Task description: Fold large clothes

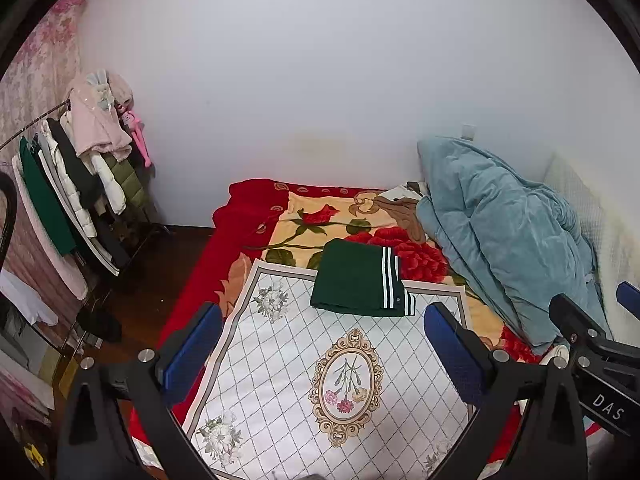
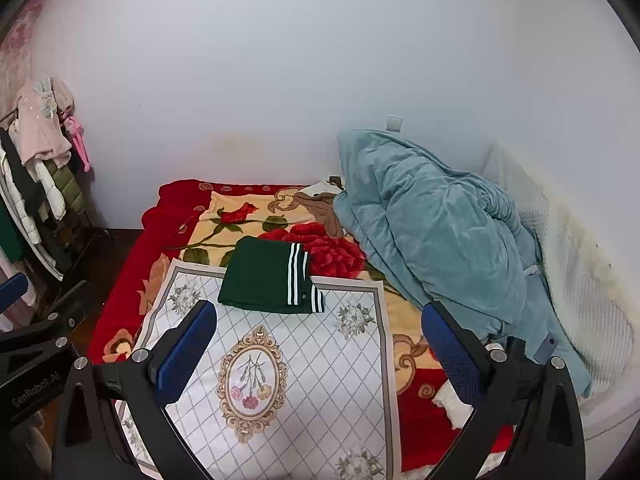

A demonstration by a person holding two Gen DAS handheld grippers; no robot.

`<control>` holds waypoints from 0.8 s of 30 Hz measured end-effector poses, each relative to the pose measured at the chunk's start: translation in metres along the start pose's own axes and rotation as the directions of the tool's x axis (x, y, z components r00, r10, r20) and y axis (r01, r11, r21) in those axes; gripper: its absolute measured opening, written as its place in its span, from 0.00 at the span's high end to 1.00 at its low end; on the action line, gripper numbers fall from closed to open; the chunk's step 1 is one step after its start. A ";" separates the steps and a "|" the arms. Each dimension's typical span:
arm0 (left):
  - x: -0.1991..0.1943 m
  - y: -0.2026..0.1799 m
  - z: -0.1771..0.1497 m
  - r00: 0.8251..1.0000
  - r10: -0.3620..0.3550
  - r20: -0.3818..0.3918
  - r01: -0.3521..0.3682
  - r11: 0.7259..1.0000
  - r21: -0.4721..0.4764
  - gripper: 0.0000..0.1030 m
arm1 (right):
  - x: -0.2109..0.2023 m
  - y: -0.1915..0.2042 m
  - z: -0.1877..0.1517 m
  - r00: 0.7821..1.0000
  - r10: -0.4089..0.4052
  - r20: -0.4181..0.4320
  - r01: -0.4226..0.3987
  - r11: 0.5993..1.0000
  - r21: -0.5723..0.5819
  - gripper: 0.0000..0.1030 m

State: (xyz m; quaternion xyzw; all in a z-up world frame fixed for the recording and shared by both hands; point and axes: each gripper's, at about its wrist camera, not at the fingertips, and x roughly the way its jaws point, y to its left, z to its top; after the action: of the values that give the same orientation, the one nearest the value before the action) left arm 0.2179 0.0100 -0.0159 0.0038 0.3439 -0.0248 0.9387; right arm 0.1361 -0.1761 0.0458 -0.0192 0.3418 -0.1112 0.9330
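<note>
Left wrist view: green garment lies folded, a neat rectangle, on the far edge of the white mat.
Right wrist view: same garment, white stripes at its right end.
Step, judged: fold looks done; next, square the edges, press flat, don't drag the mat.
Left gripper: jaws wide, holding nothing, above the mat's near half.
Right gripper: wide, empty, touching nothing.
Blue quilt: heaped right of the mat.
</note>
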 end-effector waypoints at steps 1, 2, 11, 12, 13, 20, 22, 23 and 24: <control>-0.001 0.000 0.000 1.000 -0.002 0.001 0.002 1.000 0.001 0.00 | 0.001 0.000 0.001 1.000 0.001 0.001 -0.001 1.000 -0.002 0.00; -0.003 0.000 0.000 1.000 -0.004 0.002 0.004 1.000 0.000 0.00 | 0.003 0.001 0.002 1.000 0.004 0.001 -0.004 1.000 -0.005 0.00; -0.005 0.001 0.002 1.000 -0.004 0.005 0.003 1.000 0.006 0.00 | 0.007 0.004 0.008 1.000 0.015 0.002 -0.015 1.000 -0.011 0.00; -0.006 0.002 0.002 1.000 -0.003 0.005 0.003 1.000 0.007 0.00 | 0.007 0.004 0.007 1.000 0.016 0.001 -0.016 1.000 -0.010 0.00; -0.005 0.002 0.002 1.000 -0.003 0.006 0.003 1.000 0.006 0.00 | 0.006 0.004 0.007 1.000 0.015 0.001 -0.015 1.000 -0.010 0.00; -0.006 0.003 0.003 1.000 0.000 0.008 0.000 1.000 0.010 0.00 | 0.009 0.005 0.010 1.000 0.016 0.002 -0.016 1.000 -0.013 0.00; -0.007 0.004 0.004 1.000 -0.001 0.007 0.001 1.000 0.010 0.00 | 0.010 0.006 0.010 1.000 0.015 0.002 -0.015 1.000 -0.016 0.00; -0.007 0.004 0.004 1.000 0.001 0.008 -0.001 1.000 0.012 0.00 | 0.008 0.005 0.009 1.000 0.015 0.003 -0.015 1.000 -0.013 0.00; -0.007 0.004 0.004 1.000 0.002 0.008 -0.002 1.000 0.012 0.00 | 0.009 0.005 0.009 1.000 0.015 0.003 -0.015 1.000 -0.012 0.00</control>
State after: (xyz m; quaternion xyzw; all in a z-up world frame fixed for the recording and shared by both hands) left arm 0.2156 0.0143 -0.0086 0.0097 0.3401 -0.0261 0.9400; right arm 0.1494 -0.1732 0.0467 -0.0226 0.3412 -0.1019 0.9342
